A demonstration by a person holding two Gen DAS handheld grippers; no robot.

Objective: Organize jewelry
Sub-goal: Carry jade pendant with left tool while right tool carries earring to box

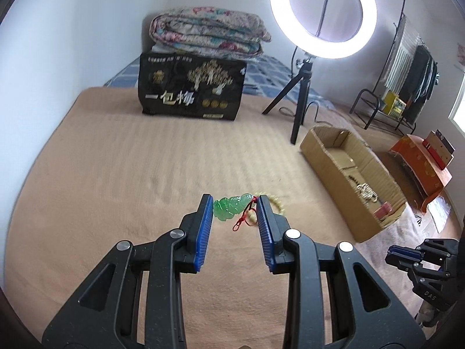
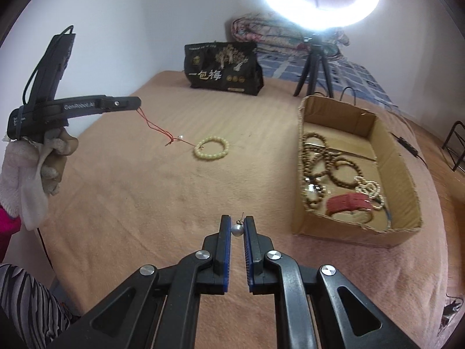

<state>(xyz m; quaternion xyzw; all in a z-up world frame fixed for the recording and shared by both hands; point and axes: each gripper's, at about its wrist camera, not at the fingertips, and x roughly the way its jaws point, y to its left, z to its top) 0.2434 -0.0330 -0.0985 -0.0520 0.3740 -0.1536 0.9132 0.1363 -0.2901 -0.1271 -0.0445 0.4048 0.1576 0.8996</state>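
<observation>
Green pendant: the carved green jade-like pendant [image 1: 232,208] on its red cord [image 1: 245,218] sits between the tips of your left gripper [image 1: 234,203]; the right wrist view shows the red cord running from that gripper's tip down toward the blanket, ending at a small white bead [image 2: 180,137].
Left gripper: your blue pads [image 1: 203,229] stand well apart, and I cannot tell whether they actually pinch the cord or pendant; it looks caught at the right-hand tip, but the view is blurred there.
Pearl earring: the small grey pearl drop with a dark hook [image 2: 236,229] is pinched between the tips of your right gripper [image 2: 237,226], pads pressed onto it, above the blanket.
Cream bracelet: the cream-coloured round-bead bracelet [image 2: 211,147] lies flat on the tan blanket [image 2: 145,203], just beyond the white bead.
Cardboard box: the open brown cardboard box [image 2: 404,180] sits to your right on the blanket and holds brown wooden bead strands [image 2: 319,160], a white pearl string [image 2: 370,189] and a red strap [image 2: 347,203].
Further back: a black printed bag [image 2: 222,68] stands upright; a lit ring light on a black tripod [image 2: 315,67] stands beside it; a folded floral quilt [image 1: 207,33] lies behind.
</observation>
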